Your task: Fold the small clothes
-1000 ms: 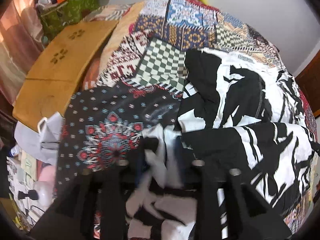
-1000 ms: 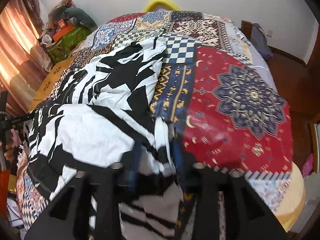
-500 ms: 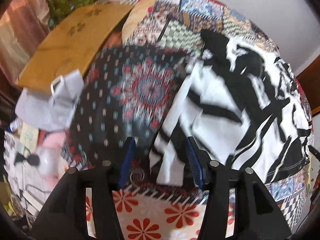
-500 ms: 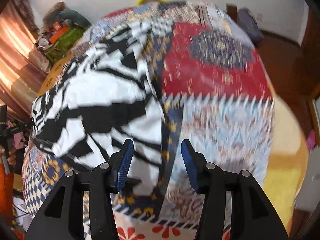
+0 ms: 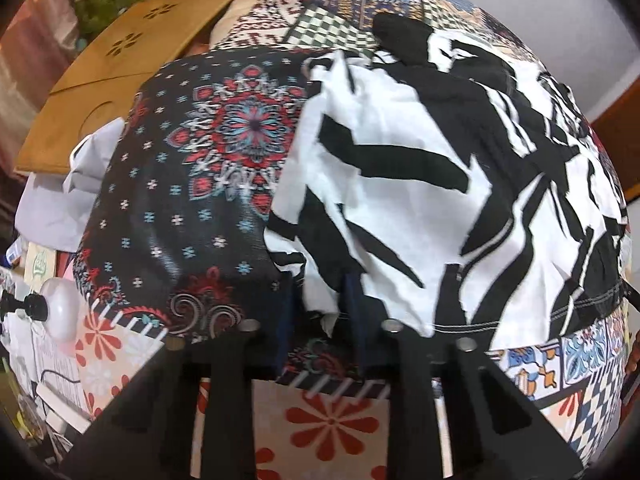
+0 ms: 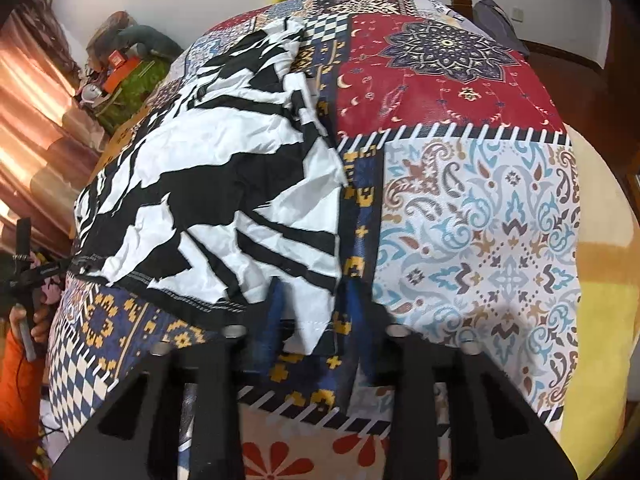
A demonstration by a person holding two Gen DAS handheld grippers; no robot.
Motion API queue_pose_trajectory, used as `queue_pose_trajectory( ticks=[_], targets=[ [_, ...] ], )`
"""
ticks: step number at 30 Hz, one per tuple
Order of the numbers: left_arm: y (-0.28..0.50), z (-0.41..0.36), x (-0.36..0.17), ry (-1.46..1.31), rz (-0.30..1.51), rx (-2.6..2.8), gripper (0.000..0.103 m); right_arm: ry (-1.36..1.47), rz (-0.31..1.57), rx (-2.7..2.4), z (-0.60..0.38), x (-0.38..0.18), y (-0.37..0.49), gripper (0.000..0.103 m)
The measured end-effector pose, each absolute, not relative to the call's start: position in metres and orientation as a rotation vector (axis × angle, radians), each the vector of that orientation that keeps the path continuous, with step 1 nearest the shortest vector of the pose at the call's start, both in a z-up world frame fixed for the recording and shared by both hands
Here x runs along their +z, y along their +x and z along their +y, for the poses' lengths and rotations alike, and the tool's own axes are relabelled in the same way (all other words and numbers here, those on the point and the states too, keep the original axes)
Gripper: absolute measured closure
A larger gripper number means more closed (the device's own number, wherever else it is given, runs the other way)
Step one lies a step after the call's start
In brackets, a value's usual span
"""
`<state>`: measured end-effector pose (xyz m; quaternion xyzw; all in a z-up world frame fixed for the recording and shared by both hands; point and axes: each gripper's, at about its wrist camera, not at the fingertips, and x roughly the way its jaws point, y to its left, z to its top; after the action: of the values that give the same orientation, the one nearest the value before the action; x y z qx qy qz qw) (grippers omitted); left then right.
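On a patchwork bedspread (image 6: 480, 208) lay a black-and-white garment (image 5: 400, 184), spread and wrinkled, near the bed's front edge. The left gripper (image 5: 322, 316) and right gripper (image 6: 316, 320) each stood parted, a near corner lying loosely between the fingers, not pinched. The cloth looked thin, light and limp; the hemmed corners seemed the best hold.

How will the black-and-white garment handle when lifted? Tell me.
Likely floppy: the black-and-white garment is creased and drapes over the bedspread. Probably light: its thin corner curls between the fingers of the right gripper. Would probably sag from one corner.
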<state>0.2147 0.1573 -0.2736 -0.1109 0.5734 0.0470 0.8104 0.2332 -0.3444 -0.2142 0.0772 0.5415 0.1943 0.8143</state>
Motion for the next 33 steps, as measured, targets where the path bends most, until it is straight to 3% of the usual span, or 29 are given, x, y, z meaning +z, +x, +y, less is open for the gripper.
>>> queue_pose_trajectory(
  ticks=[2, 5, 22, 33],
  targets=[
    [0.217, 0.156, -0.273, -0.240, 1.230, 0.099, 0.091, 0.150, 1.154, 0.427, -0.340, -0.212, 0.228, 0.094],
    [0.214, 0.155, -0.265, -0.216, 1.219, 0.128, 0.098, 0.138, 1.138, 0.447, -0.336, -0.206, 0.223, 0.098],
    [0.232, 0.165, -0.103, -0.218, 0.828, 0.142, 0.099, 0.148, 0.782, 0.491, -0.329, -0.077, 0.259, 0.100],
    [0.314, 0.186, -0.078, -0.230, 0.767, 0.270, 0.099, 0.135, 0.685, 0.390, -0.315, -0.058, 0.343, 0.100]
  ],
)
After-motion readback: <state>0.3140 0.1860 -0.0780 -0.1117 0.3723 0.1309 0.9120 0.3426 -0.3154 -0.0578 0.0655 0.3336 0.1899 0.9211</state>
